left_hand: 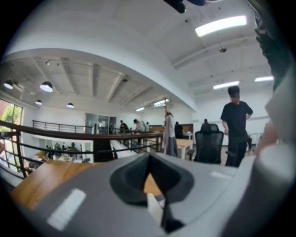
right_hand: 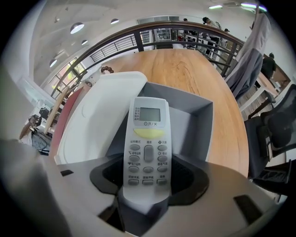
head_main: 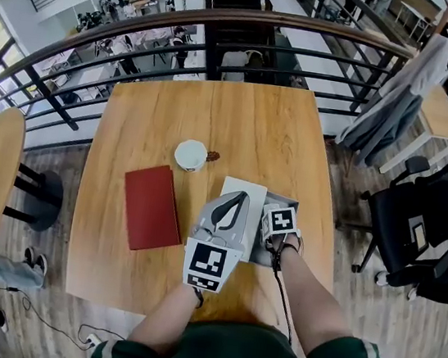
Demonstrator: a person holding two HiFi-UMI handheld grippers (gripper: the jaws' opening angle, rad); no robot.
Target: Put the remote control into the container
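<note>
Grey jaws of the right gripper (right_hand: 148,180) clamp the lower end of the white push-button remote control (right_hand: 148,134), holding it lengthwise over the open grey rectangular container (right_hand: 196,115) at frame centre, apparently ready for lowering. The left gripper (left_hand: 149,178), jaws closed, idles beside it, clear of the opening.

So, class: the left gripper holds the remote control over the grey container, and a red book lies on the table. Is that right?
No. It is the right gripper that holds the remote control, as the right gripper view shows. The rest stands: it is over the grey container, and the red book lies on the table.
</note>
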